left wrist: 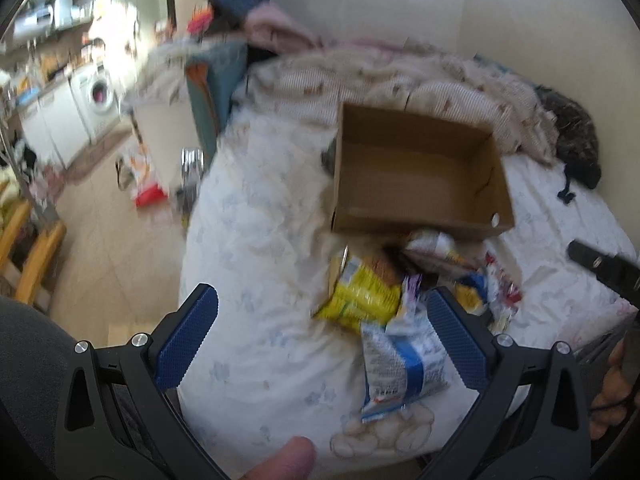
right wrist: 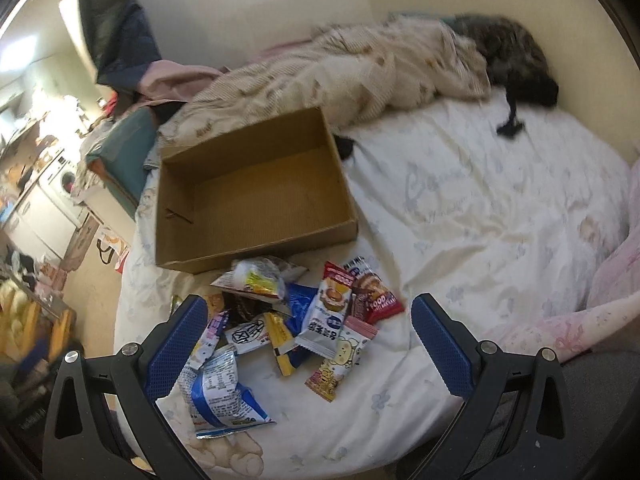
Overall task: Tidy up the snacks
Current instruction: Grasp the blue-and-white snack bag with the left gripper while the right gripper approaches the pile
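Soft white bedding [right wrist: 460, 208] sagged under crinkly snack packets [right wrist: 304, 320] near the empty brown cardboard box [right wrist: 256, 196]; both grippers, left [left wrist: 322, 332] and right [right wrist: 304, 344], gaped, holding nothing, so slippery wrappers might slide away when pinched.

Open sheet [right wrist: 480, 208] is offered across the right half of the right wrist frame, bounded at the top by a heaped blanket [right wrist: 360, 76] and a dark bundle [right wrist: 516, 56]. The middle is taken up by an empty, open-topped cardboard box [right wrist: 256, 196], whose near wall is crowded by the snack pile [right wrist: 296, 320] at lower centre. In the left wrist frame, bare sheet is left at lower centre, left of a blue-and-white packet [left wrist: 404, 364].
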### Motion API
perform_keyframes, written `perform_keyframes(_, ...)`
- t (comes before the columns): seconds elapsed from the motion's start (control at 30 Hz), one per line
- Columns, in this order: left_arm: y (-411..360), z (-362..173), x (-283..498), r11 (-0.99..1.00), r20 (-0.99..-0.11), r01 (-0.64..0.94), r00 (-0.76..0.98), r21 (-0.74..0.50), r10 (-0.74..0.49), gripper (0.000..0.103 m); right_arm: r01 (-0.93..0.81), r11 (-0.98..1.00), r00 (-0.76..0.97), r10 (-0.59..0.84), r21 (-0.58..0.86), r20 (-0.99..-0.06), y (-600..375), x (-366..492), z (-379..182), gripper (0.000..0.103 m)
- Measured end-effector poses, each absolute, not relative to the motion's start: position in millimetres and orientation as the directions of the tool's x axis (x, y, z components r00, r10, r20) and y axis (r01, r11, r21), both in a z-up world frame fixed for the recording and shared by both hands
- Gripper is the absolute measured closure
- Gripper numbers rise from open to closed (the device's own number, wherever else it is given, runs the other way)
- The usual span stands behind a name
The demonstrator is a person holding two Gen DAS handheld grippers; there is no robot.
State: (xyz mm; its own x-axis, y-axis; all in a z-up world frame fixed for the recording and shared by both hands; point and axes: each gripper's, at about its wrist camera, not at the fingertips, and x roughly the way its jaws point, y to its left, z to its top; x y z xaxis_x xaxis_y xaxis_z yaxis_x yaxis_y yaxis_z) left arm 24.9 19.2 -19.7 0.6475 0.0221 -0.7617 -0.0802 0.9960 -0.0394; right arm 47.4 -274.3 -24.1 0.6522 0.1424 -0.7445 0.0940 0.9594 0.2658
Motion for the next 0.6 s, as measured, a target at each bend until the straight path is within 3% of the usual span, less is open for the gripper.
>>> perform_keyframes(0.2, 12, -84, 48, 0.983, -0.923, -0.106, 0.373, -0.149, -0.099, 0.000, 0.162, 0.931, 0.589, 0.175, 0.328, -0.789, -290, 58, -45, 0.000)
perform_keyframes(0.6, -61, -153, 67, 0.990, -0.974, -0.109, 0.218, -0.092, -0.067, 0.000, 0.267, 0.847, 0.548, 0.258, 0.459, -0.796, -321, 66, -67, 0.000)
